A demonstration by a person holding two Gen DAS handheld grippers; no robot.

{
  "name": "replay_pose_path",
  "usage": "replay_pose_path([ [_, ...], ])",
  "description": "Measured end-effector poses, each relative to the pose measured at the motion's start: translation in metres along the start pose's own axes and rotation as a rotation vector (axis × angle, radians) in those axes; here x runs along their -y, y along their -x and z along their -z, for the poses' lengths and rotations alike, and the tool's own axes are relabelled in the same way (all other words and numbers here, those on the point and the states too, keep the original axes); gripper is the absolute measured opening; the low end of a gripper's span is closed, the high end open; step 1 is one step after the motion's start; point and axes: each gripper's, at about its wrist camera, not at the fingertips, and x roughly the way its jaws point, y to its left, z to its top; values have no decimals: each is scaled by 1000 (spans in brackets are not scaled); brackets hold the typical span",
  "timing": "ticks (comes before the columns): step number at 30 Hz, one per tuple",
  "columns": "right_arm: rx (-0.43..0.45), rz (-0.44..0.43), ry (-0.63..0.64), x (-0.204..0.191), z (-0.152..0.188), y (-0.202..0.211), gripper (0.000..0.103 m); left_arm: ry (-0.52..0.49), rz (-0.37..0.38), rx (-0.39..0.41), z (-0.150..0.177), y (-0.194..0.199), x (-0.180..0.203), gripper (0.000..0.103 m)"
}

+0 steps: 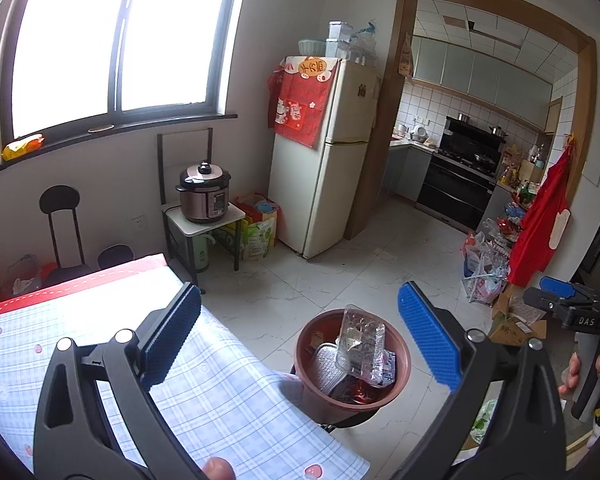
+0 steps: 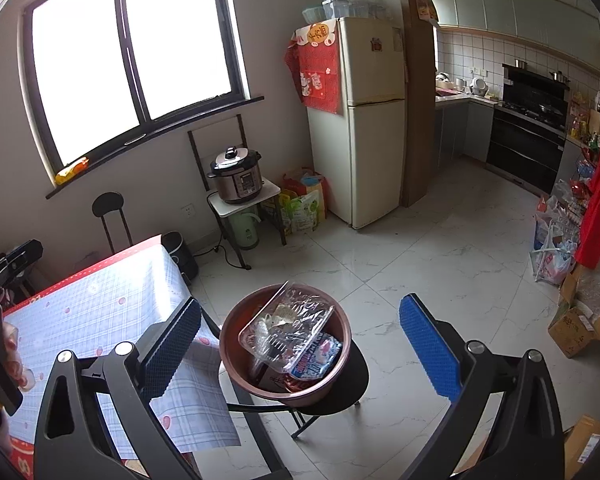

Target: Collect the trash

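Note:
A brown round bin point(image 1: 400, 364) stands on a black stool point(image 2: 358, 376) beside the table; it also shows in the right wrist view point(image 2: 232, 356). It holds trash: a clear plastic clamshell point(image 1: 362, 342) point(image 2: 288, 326), a blue-and-white wrapper point(image 2: 318, 354) and a silvery piece point(image 1: 330, 368). My left gripper point(image 1: 300, 340) is open and empty, held above the table corner with the bin between its blue pads. My right gripper point(image 2: 300, 344) is open and empty above the bin. The right gripper also shows at the right edge of the left wrist view point(image 1: 560, 300).
The table point(image 1: 204, 392) has a blue plaid cloth with a red border. Behind are a rice cooker point(image 2: 236, 176) on a small stand, a cream fridge point(image 2: 364, 120), bags on the floor point(image 2: 304, 204), cardboard boxes point(image 2: 576, 328) at right, and a kitchen doorway.

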Motion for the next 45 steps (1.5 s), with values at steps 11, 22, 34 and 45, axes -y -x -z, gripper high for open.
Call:
replay_pose_path([
  [11, -57, -49, 59, -74, 22, 4, 97, 47, -94, -5, 16, 78, -42, 97],
  [22, -46, -15, 53, -98, 33, 21, 97, 36, -156, 39, 26, 124, -57, 97],
  [34, 18, 23, 72, -121, 28, 47, 97, 44, -161, 62, 30, 146, -77, 97],
  [45, 32, 38, 96, -140, 25, 51, 97, 66, -170, 93, 32, 158, -90, 97],
])
